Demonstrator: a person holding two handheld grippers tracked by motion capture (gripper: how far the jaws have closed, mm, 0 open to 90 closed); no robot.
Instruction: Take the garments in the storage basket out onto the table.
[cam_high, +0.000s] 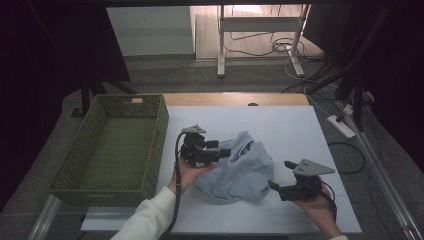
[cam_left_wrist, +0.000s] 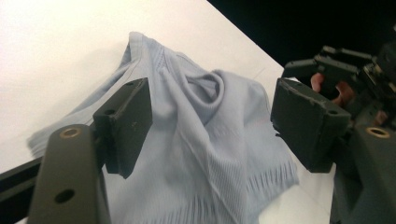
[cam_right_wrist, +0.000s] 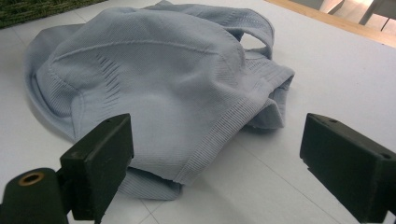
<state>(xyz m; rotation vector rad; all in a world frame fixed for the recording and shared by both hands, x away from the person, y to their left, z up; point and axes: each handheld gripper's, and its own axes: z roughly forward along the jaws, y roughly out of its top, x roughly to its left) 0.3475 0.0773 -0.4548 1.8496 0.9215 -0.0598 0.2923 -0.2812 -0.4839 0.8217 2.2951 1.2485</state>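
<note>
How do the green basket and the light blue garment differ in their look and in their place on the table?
The green basket is rigid, with upright lattice walls, and looks empty; the light blue garment is soft and lies crumpled in a heap. The basket stands at the table's left edge, away from the grippers; the garment lies on the white surface between the left gripper and the right gripper, both open. Both rest on the same table.

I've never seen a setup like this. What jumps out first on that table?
A crumpled light blue garment lies in the middle of the white table. A hand-held black tool sits on each side of it: the left tool at its left edge, the right tool near its lower right corner, both with jaws apart. An empty green basket stands at the table's left.
</note>
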